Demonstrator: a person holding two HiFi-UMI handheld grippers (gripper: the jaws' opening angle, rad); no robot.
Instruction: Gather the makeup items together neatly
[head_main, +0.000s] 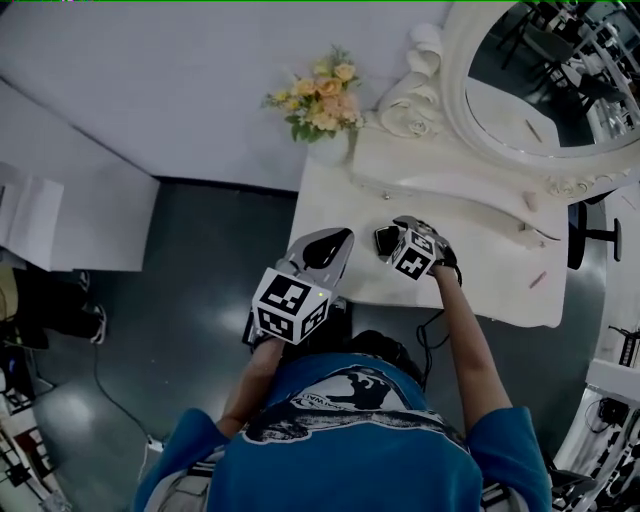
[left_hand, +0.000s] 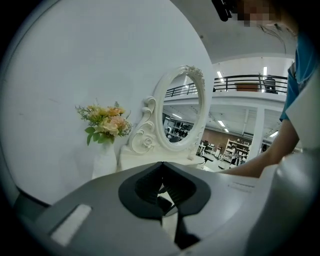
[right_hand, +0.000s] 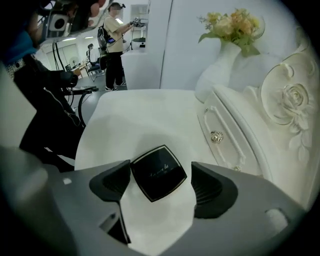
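Observation:
A black square compact (right_hand: 159, 172) lies flat on the white dressing table (right_hand: 145, 115). My right gripper (right_hand: 161, 176) points steeply down over it, jaws open, one pad on each side of the compact; its left corner lies close to the left pad. In the head view the right gripper (head_main: 392, 238) is above the table's front middle. My left gripper (head_main: 338, 240) hangs by the table's front left corner, and the left gripper view shows its pads (left_hand: 150, 182) meeting at the tip with nothing between them. A thin pink stick (head_main: 538, 279) lies at the table's right end.
A vase of peach flowers (head_main: 322, 100) stands at the back left of the table (head_main: 480, 280), beside the oval mirror (head_main: 550, 80) in its carved white frame. A small drawer with a knob (right_hand: 216, 136) sits under the mirror. A person (right_hand: 117, 45) stands far off.

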